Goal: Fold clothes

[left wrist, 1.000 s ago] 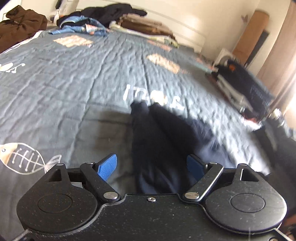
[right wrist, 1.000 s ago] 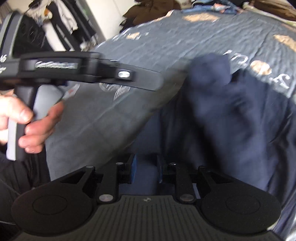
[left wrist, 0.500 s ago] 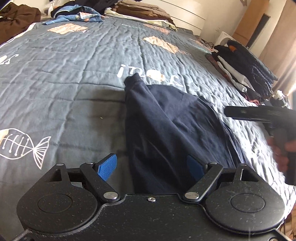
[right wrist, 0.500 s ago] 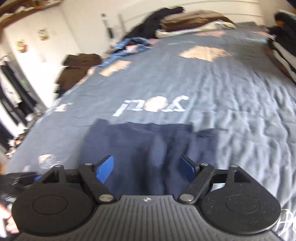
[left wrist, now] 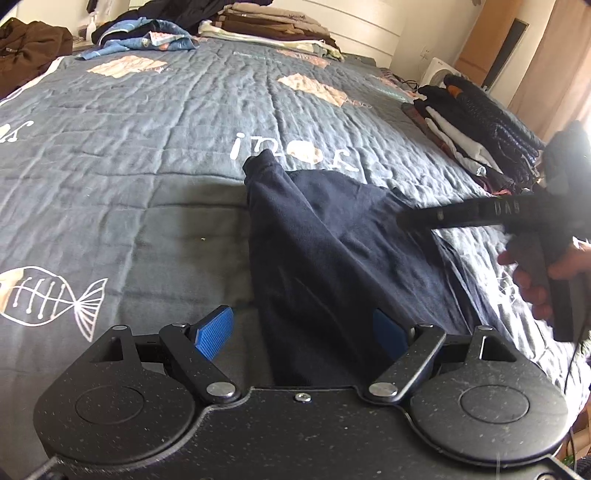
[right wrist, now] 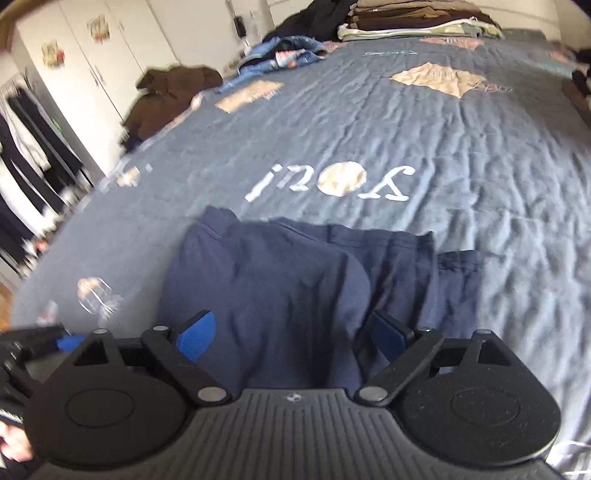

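Observation:
A dark navy garment lies partly folded on the blue-grey bedspread; it also shows in the right wrist view. My left gripper is open and empty, hovering over the garment's near edge. My right gripper is open and empty above the garment's near part. In the left wrist view the right gripper's body reaches in from the right, held by a hand, above the garment's right side.
A stack of folded clothes sits at the bed's right edge. Folded brown and white clothes and a blue patterned heap lie at the head. A brown garment lies at the left edge. A wardrobe stands at left.
My right gripper has opened and let go of the navy garment, then swung to face up the bed. The garment now lies flatter. My left gripper stays open.

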A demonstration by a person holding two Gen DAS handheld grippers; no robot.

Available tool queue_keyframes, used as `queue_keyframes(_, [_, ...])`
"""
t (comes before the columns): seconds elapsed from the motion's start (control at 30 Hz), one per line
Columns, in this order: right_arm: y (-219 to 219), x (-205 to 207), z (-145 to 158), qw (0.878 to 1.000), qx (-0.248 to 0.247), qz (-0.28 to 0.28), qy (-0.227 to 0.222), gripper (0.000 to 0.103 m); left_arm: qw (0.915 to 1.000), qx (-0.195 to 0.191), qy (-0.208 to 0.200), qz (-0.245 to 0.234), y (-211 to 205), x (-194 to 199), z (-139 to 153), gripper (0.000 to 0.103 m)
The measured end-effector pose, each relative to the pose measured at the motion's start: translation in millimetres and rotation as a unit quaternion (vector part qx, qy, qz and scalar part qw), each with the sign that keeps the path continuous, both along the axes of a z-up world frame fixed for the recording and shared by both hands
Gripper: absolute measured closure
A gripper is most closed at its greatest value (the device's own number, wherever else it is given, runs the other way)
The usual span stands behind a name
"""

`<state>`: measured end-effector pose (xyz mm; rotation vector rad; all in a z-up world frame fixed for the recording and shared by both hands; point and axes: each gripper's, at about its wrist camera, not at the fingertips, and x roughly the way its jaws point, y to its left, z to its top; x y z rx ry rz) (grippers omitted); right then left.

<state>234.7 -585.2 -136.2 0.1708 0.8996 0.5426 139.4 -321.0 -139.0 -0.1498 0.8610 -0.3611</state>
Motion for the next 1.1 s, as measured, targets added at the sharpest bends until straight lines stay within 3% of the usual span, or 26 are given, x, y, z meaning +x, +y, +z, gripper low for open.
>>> queue_keyframes(0.1, [-16,7,-6,0.998,0.047,-0.046,0.004,0.012,1.0,0.003,-0.004,0.0,4,-7,2,0.021])
queue_keyframes(0.43, [-8,22,-31,0.997,0.061,-0.029,0.024,0.015,1.0,-0.005,-0.007,0.001,10,-7,4,0.021])
queue_keyframes(0.47, [-7,21,-31,0.998,0.058,-0.025,0.021,0.02,1.0,-0.005,-0.005,0.002,11,-6,3,0.021])
queue_keyframes(0.53, [-5,20,-33,0.998,0.048,-0.025,0.014,0.045,1.0,-0.004,-0.002,0.005,13,-4,1,0.021])
queue_keyframes(0.57, [-5,20,-34,0.999,0.038,-0.033,0.013,0.076,1.0,-0.004,-0.001,0.006,14,-3,0,0.021])
queue_keyframes(0.6, [-4,21,-35,0.999,0.032,-0.039,0.017,0.086,1.0,-0.005,0.0,0.006,14,-2,0,0.021])
queue_keyframes(0.7, [-2,18,-32,0.999,0.034,-0.042,0.007,0.092,1.0,-0.007,-0.001,0.006,13,0,1,0.021])
queue_keyframes(0.93, [-7,9,3,0.995,0.029,-0.064,-0.066,0.094,0.9999,-0.009,-0.005,0.0,9,-3,2,0.021])
queue_keyframes(1.1, [-14,3,18,0.988,-0.026,-0.079,-0.127,0.094,1.0,-0.006,-0.004,-0.002,8,-4,0,0.021])
